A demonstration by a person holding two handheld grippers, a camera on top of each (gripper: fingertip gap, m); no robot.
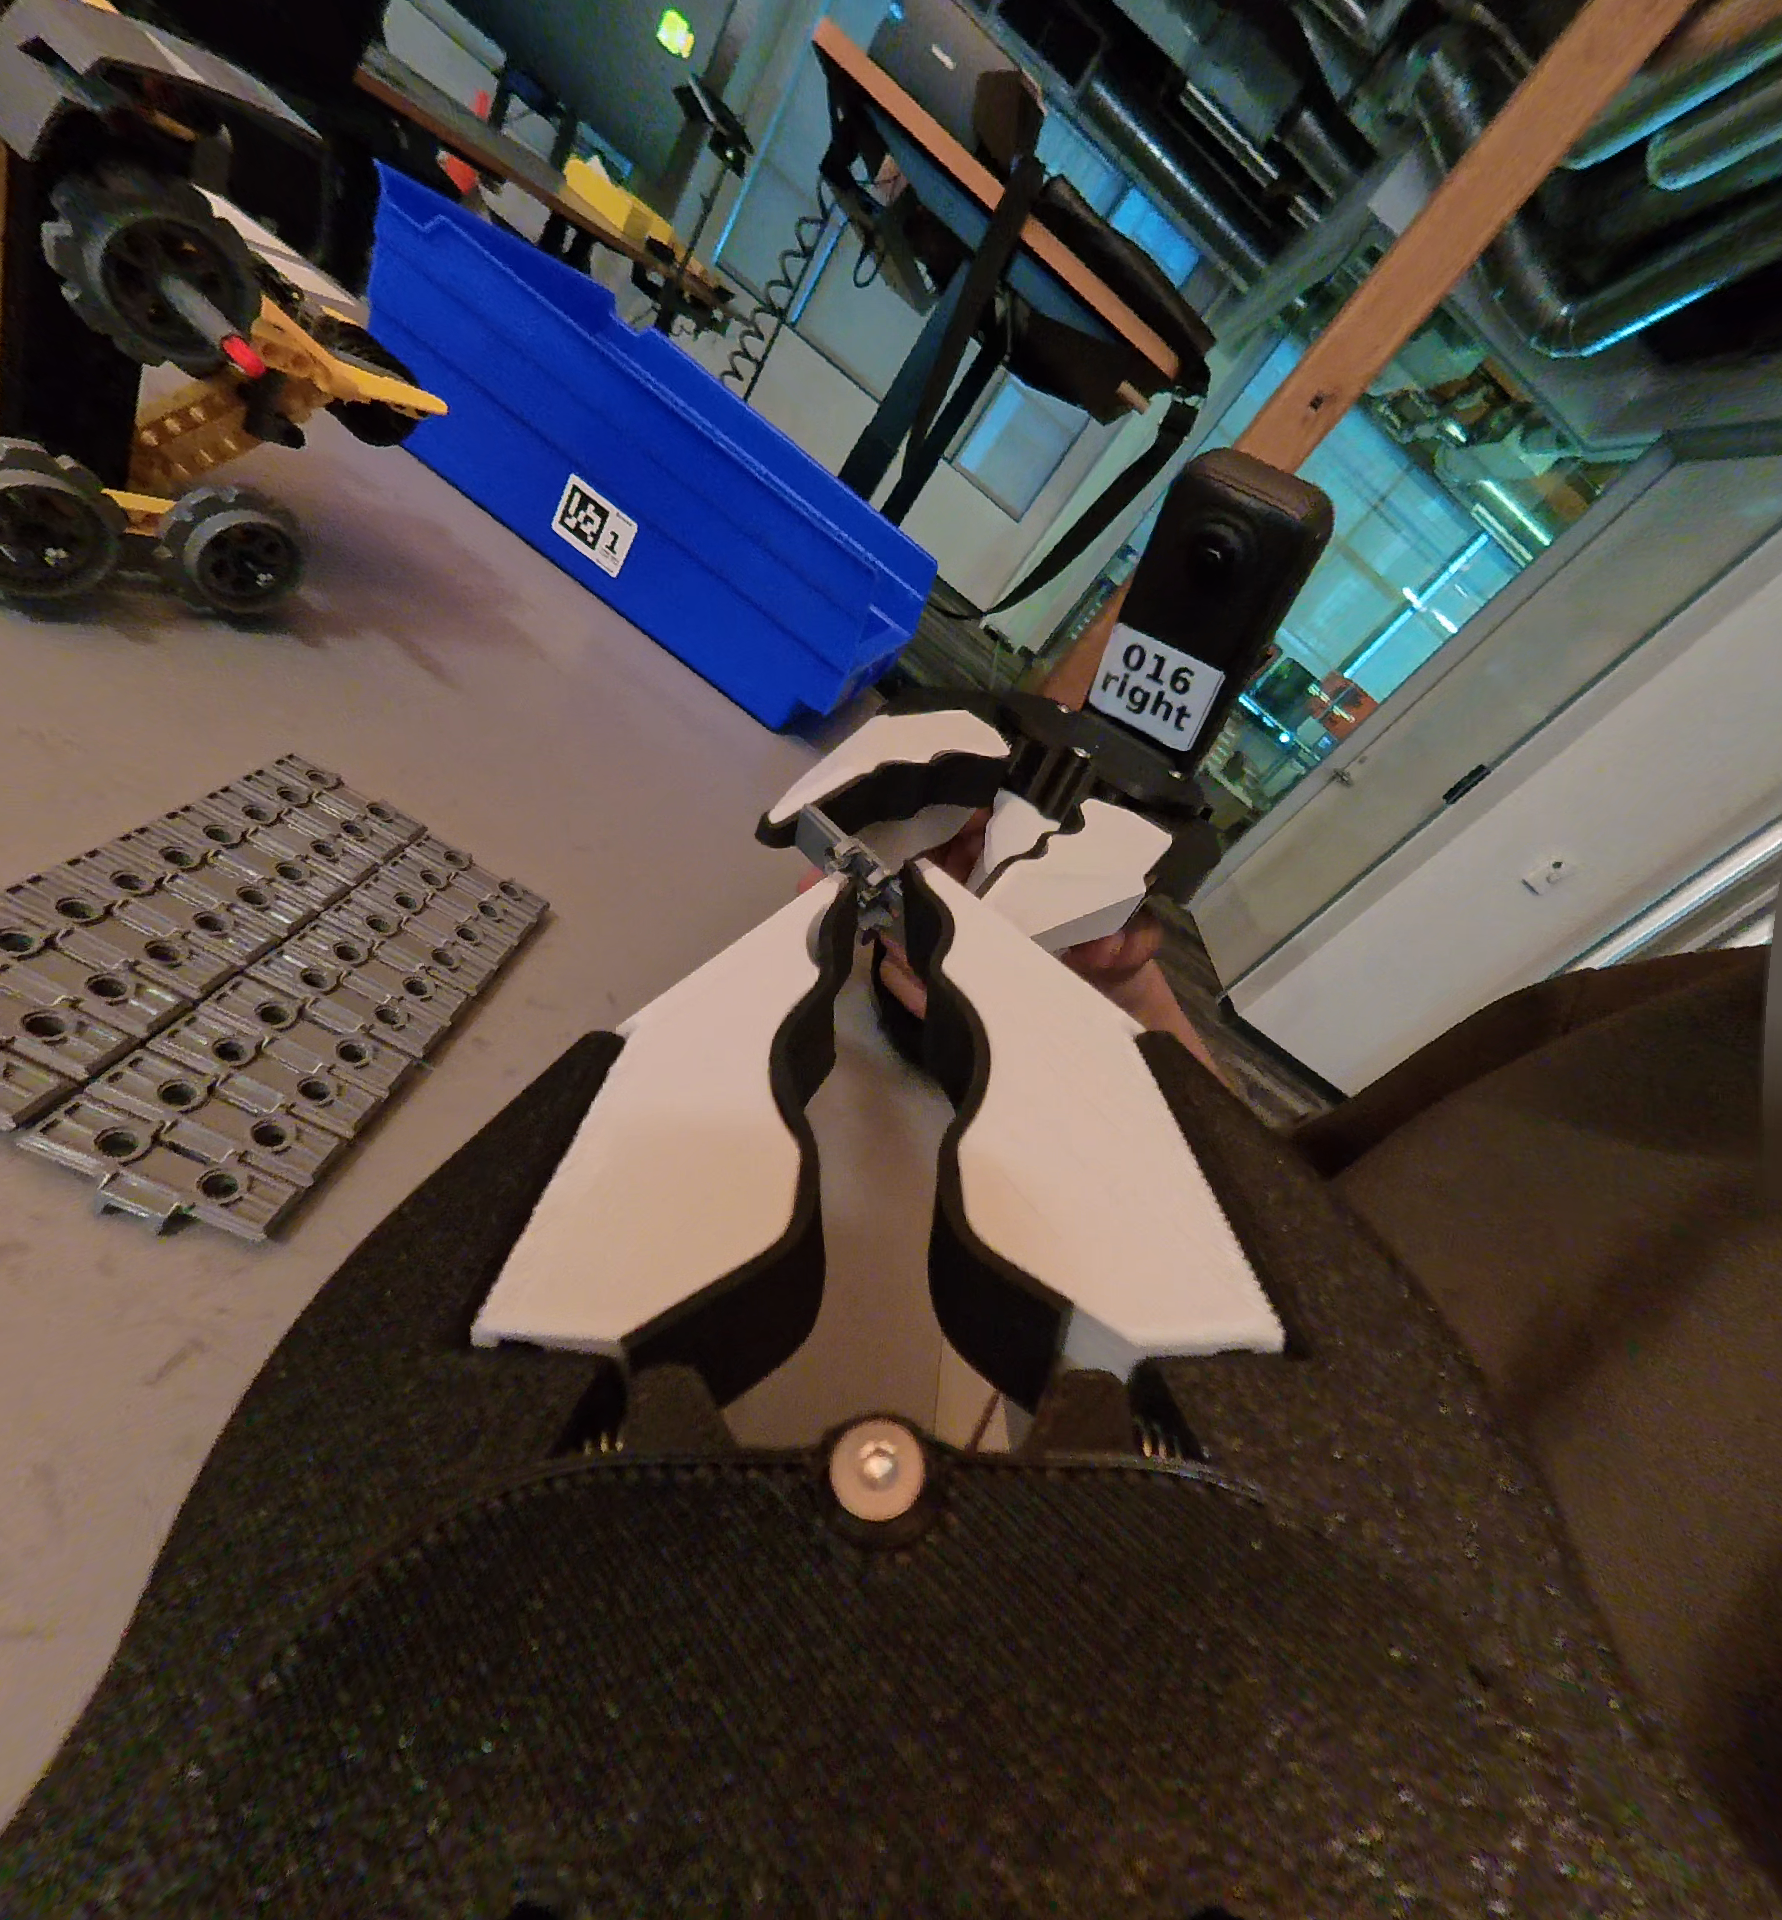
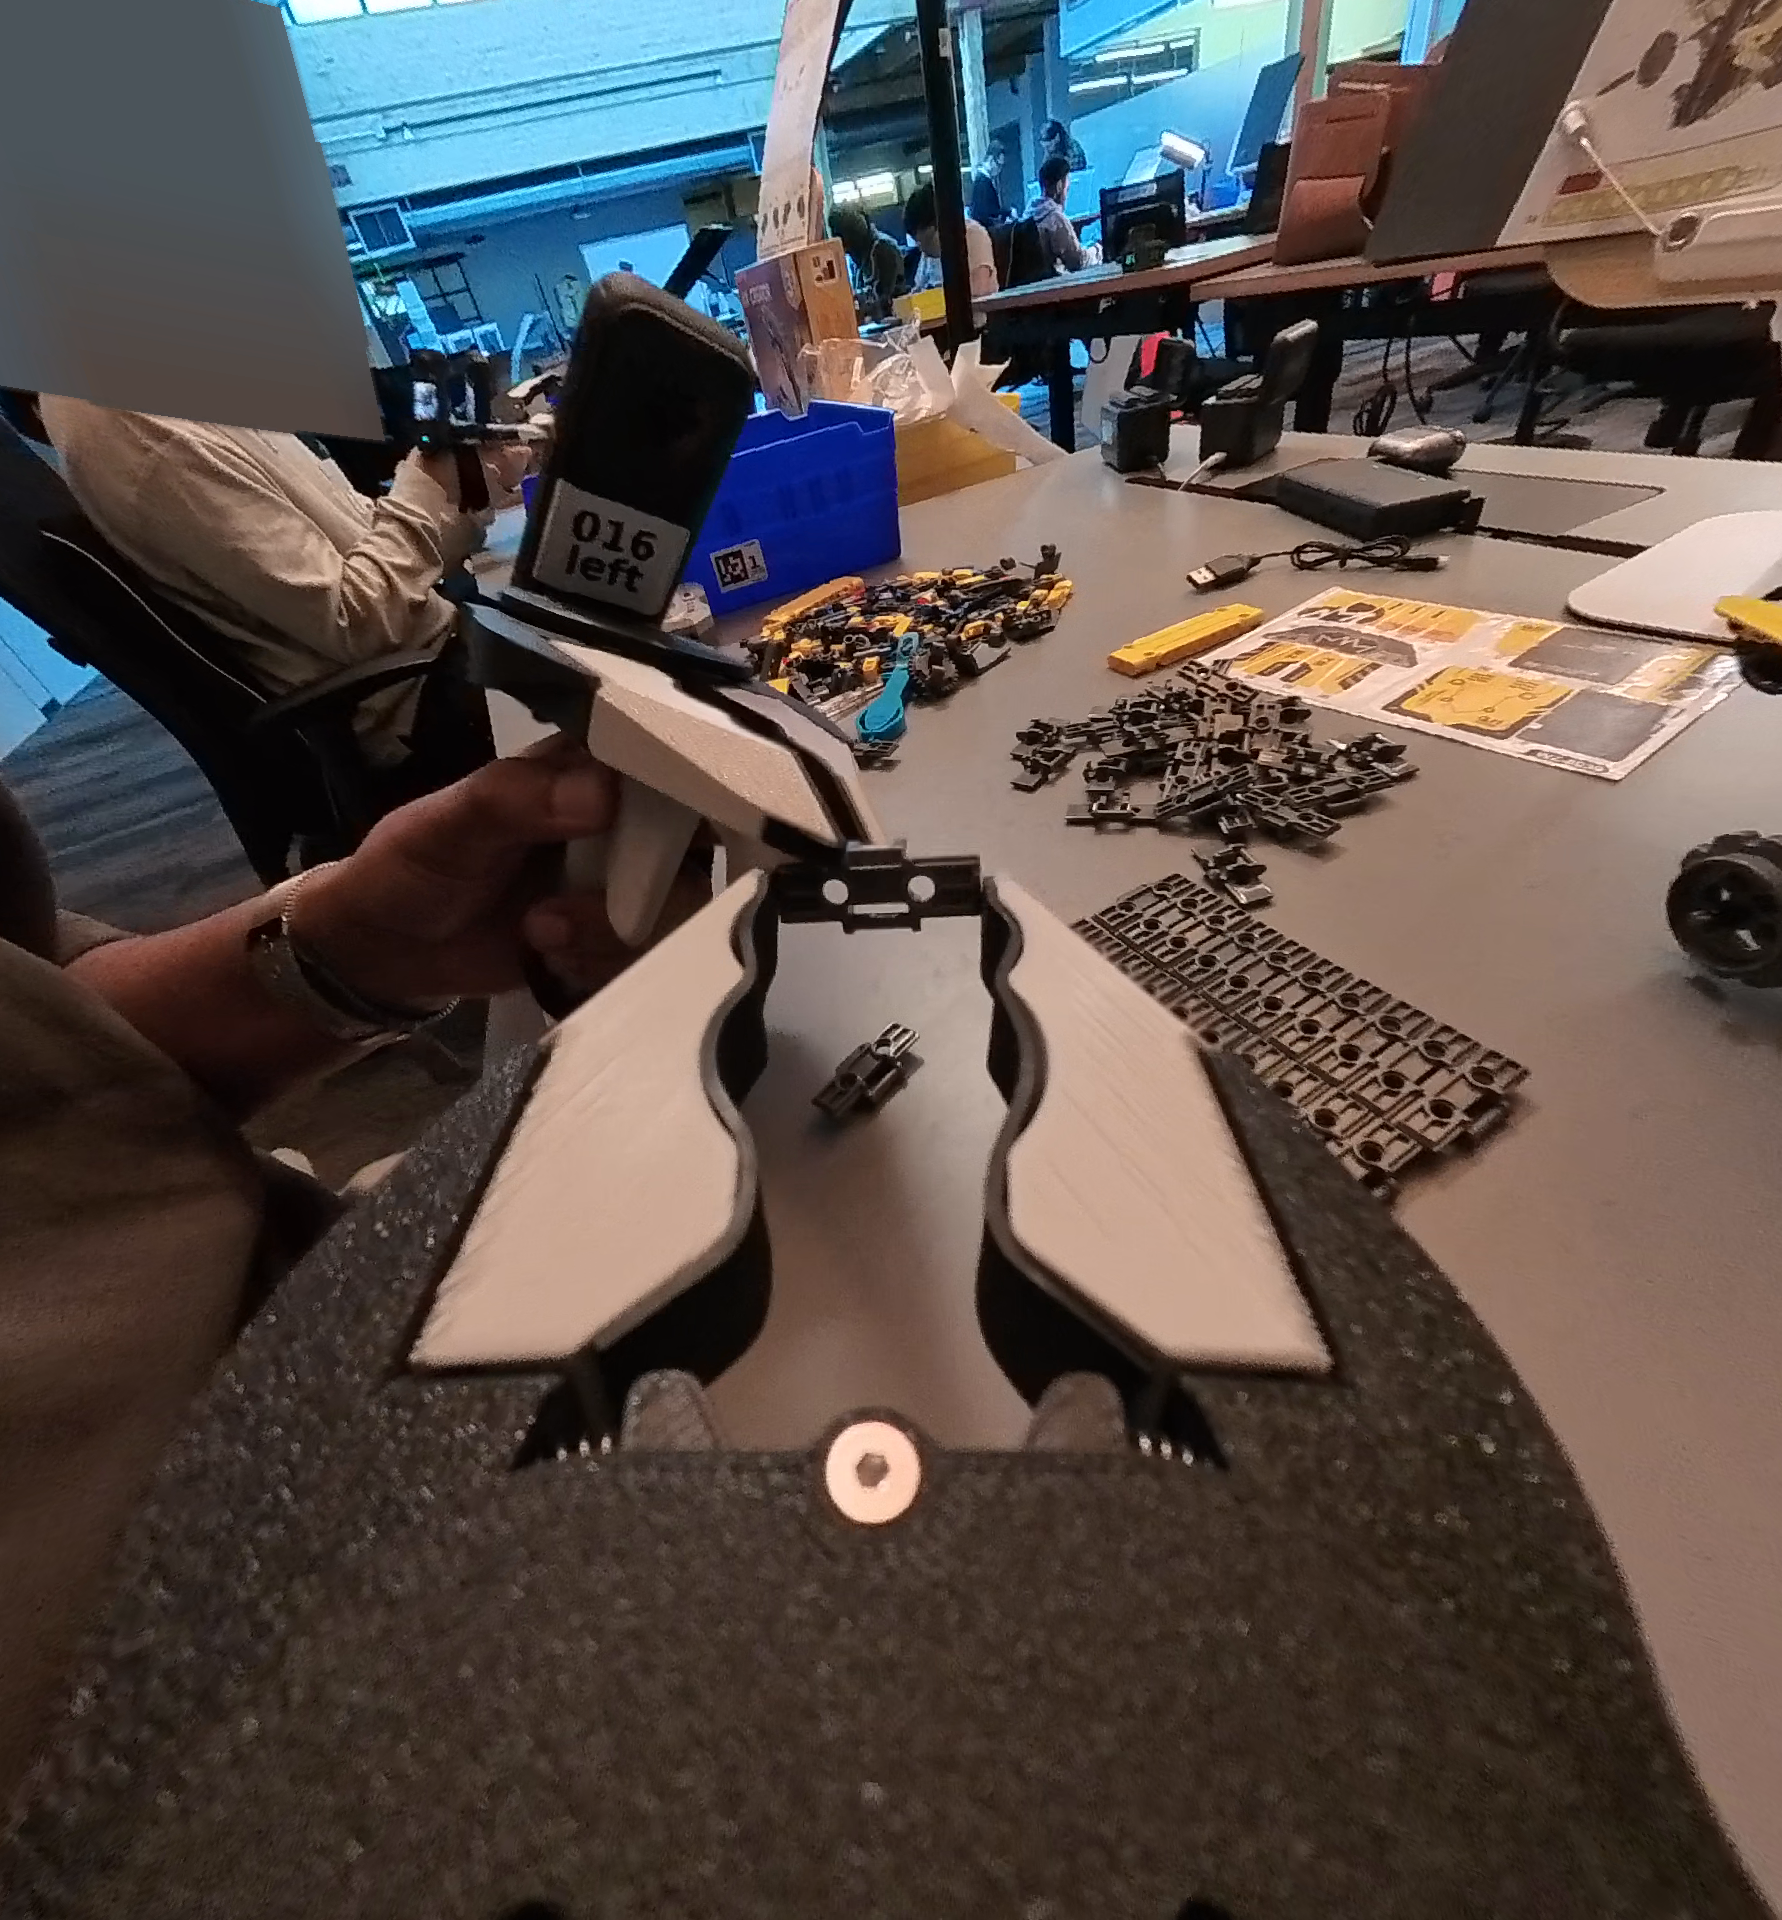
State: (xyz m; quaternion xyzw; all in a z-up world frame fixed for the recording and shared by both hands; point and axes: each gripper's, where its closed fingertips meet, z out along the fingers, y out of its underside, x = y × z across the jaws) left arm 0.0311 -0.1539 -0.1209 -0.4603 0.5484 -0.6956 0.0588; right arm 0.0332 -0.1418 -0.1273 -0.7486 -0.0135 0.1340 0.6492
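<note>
My right gripper (image 2: 879, 899) is shut on a small dark grey track link (image 2: 871, 888), which spans the gap between its fingertips above the grey table (image 2: 1489, 1351). My left gripper (image 1: 874, 920) is shut on the same link (image 1: 845, 857), its tips nearly together. In the right wrist view the left gripper (image 2: 830, 826) comes in from the upper left, and a hand (image 2: 451, 914) holds it. In the left wrist view the right gripper (image 1: 866, 821) faces mine. One loose link (image 2: 866, 1070) lies on the table below.
A flat mat of joined track links (image 2: 1302, 1018) (image 1: 212, 987) lies beside the grippers. Behind are a heap of loose links (image 2: 1209, 758), a pile of yellow and black parts (image 2: 918, 623), a printed sheet (image 2: 1469, 665), a blue bin (image 1: 638, 488) and a wheeled toy vehicle (image 1: 139, 312). The tips of both grippers are at nearly the same place. Left tips and right tips are each some 20 cm from the wheeled toy vehicle (image 1: 139, 312).
</note>
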